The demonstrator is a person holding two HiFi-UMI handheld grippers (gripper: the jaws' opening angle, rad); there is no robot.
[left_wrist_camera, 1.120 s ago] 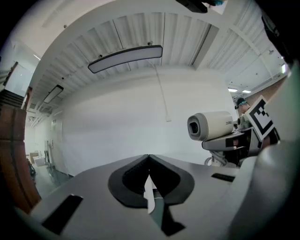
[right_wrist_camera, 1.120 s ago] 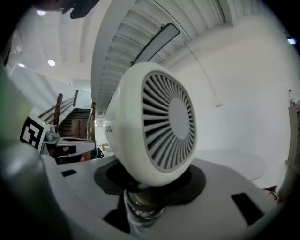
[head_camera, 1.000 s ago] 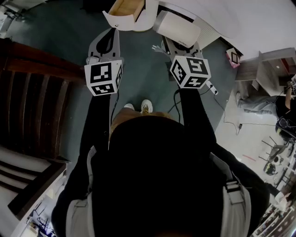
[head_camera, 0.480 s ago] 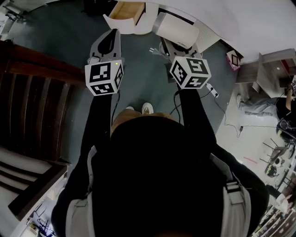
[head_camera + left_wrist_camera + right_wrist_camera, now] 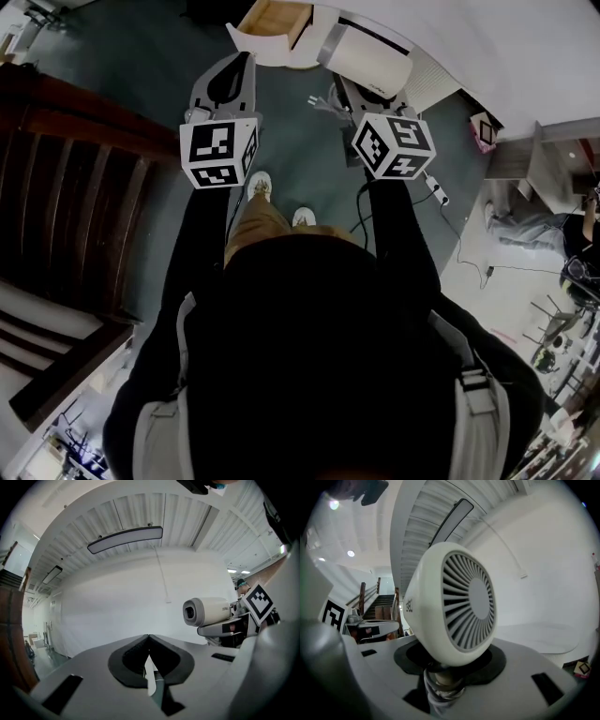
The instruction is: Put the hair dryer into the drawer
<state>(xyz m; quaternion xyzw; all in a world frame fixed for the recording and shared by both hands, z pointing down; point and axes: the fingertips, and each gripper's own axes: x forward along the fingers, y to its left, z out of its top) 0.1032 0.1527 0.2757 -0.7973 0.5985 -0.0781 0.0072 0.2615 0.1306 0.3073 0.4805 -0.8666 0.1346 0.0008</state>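
Observation:
My right gripper (image 5: pixel 367 92) is shut on the handle of the white hair dryer (image 5: pixel 373 60). From the right gripper view the dryer (image 5: pixel 454 602) shows its round back grille, and its cord is wound round the handle (image 5: pixel 440 686) between the jaws. The left gripper view shows the dryer (image 5: pixel 208 611) level at the right, nozzle forward. My left gripper (image 5: pixel 232 82) is shut on nothing, jaw tips touching (image 5: pixel 149 637). The open drawer (image 5: pixel 272 23), wood inside with a white front, lies just beyond both grippers at the top of the head view.
Dark wooden steps (image 5: pixel 66 216) fill the left side. A power strip with cables (image 5: pixel 433 185) lies on the grey floor at the right, near a small desk (image 5: pixel 553 155). The person's shoes (image 5: pixel 260 184) stand between the arms. A white wall lies ahead.
The person has stepped forward: one leg and shoe now reach out between the arms. The drawer has shifted a little right in the head view. Both grippers keep their state.

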